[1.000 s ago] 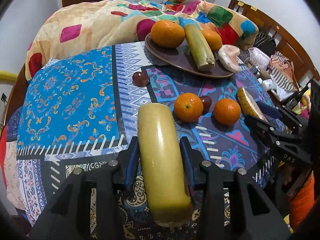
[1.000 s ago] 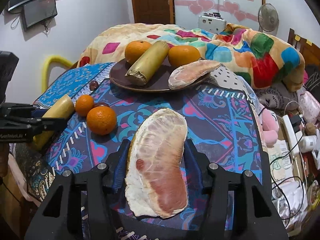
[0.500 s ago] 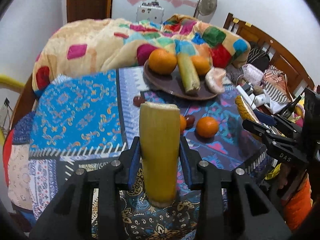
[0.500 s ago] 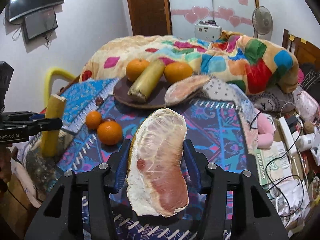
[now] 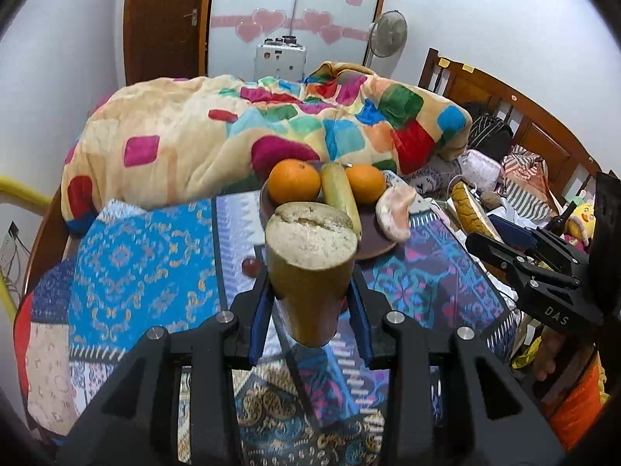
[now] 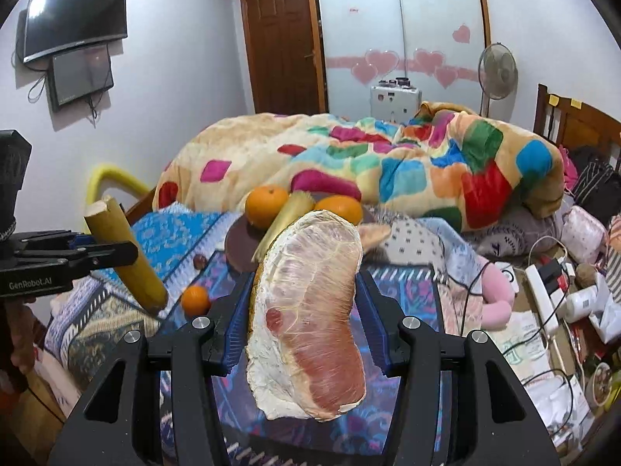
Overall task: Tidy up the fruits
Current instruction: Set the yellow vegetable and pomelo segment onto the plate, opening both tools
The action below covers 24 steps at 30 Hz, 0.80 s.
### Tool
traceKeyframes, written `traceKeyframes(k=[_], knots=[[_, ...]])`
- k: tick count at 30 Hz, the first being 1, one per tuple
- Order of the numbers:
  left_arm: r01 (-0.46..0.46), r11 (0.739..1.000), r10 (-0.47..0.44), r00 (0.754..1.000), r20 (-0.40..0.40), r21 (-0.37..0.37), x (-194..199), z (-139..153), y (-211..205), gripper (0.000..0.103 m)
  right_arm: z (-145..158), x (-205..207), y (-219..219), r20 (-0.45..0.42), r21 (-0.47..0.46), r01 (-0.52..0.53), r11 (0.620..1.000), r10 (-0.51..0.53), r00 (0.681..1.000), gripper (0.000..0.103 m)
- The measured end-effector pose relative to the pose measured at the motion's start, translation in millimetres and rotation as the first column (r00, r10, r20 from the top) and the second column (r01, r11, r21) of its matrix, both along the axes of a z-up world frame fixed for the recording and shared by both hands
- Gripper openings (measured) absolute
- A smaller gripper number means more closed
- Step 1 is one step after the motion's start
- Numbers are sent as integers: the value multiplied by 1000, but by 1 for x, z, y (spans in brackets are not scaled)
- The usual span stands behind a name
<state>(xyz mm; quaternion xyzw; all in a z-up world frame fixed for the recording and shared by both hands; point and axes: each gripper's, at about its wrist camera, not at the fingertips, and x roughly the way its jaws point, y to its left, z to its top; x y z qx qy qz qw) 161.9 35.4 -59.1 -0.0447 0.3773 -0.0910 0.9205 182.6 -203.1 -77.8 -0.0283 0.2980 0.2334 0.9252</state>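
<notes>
My left gripper (image 5: 310, 310) is shut on a yellow sugarcane piece (image 5: 310, 256), held high and tilted up so its cut end faces me; it also shows in the right wrist view (image 6: 124, 256). My right gripper (image 6: 302, 310) is shut on a peeled pomelo wedge (image 6: 310, 330), held above the table; the wedge also shows in the left wrist view (image 5: 469, 213). A brown plate (image 5: 376, 242) at the table's far side holds two oranges (image 5: 294, 186), a sugarcane piece (image 5: 341, 198) and a pomelo wedge (image 5: 394, 213).
A patterned cloth (image 5: 155, 264) covers the table. One loose orange (image 6: 196, 299) and a small dark fruit (image 6: 199, 260) lie on it. A colourful blanket (image 5: 240, 136) is heaped behind the plate. Clutter and cables (image 6: 543, 291) lie to the right.
Both grippers have risen well above the table with their fruit. The sugarcane piece has tilted from lying flat to pointing its cut end at the camera. The loose oranges have dropped out of sight behind it.
</notes>
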Motion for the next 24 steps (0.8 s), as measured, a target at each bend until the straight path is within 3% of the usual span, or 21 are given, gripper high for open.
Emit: traceKeyframes(k=[11, 24], knots=[[9, 1000, -10, 1000, 11, 14, 36, 1, -7, 37, 8, 28, 8, 31, 20, 15, 1000, -15, 999, 48], [34, 998, -34, 999, 2, 60, 77, -6, -12, 37, -5, 65, 32, 32, -5, 5, 1000, -5, 999, 48]])
